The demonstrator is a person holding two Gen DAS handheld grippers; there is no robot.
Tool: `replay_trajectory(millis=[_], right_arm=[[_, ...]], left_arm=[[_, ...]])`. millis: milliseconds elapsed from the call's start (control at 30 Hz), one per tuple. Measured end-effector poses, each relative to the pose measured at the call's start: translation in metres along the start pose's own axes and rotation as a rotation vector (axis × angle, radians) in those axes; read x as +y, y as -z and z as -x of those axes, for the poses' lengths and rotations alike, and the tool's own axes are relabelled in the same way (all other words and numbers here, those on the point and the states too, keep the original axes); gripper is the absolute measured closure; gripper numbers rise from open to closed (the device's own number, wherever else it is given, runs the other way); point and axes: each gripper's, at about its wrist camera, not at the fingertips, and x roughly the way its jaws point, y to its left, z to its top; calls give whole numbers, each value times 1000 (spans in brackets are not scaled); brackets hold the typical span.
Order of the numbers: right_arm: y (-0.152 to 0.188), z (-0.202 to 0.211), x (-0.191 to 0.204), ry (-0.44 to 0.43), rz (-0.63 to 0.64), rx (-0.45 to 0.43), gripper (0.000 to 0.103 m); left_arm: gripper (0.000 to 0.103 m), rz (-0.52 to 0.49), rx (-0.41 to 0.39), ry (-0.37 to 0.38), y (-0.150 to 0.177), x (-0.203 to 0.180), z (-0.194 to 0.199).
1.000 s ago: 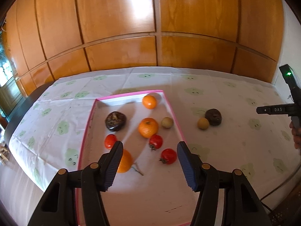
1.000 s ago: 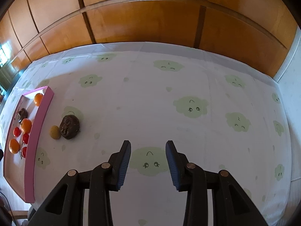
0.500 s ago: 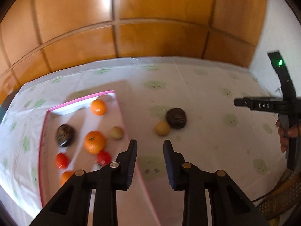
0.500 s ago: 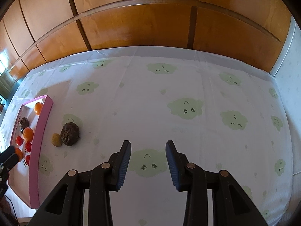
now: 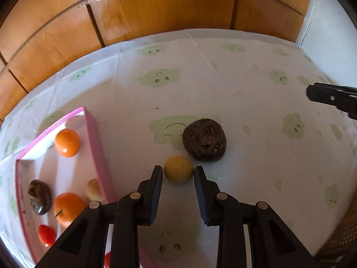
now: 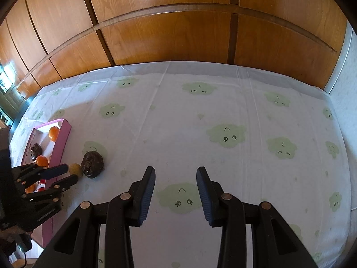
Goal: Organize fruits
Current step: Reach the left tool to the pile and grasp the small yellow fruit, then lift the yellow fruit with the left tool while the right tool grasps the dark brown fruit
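left hand-held gripper now straddles yellow fruit

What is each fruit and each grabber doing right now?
left gripper: open, fingers on either side of the yellow fruit, not yet closed on it
right gripper: open, holding nothing, above the tablecloth
yellow fruit: on the tablecloth, outside the tray
dark brown fruit: on the tablecloth, just beyond the yellow fruit
pink tray: holds oranges, tomatoes, a dark fruit, a pale one
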Motion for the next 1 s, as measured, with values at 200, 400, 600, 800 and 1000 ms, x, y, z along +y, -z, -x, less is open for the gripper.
replay_trajectory(millis=[200, 400, 600, 800, 1000], right_arm=[[0, -1, 3, -4, 18, -1, 64], [1, -5, 8, 1, 57, 16, 64], [5, -10, 11, -5, 74, 44, 64], [12, -16, 21, -69, 103, 83, 64], [18, -23, 51, -152, 176, 124, 65]], left_arm=[[75, 26, -9, 8, -2, 1, -6], [75, -20, -99, 52, 31, -32, 32], [75, -56, -117, 45, 79, -73, 40], [74, -64, -201, 12, 93, -80, 40], [74, -71, -240, 1, 100, -83, 42]])
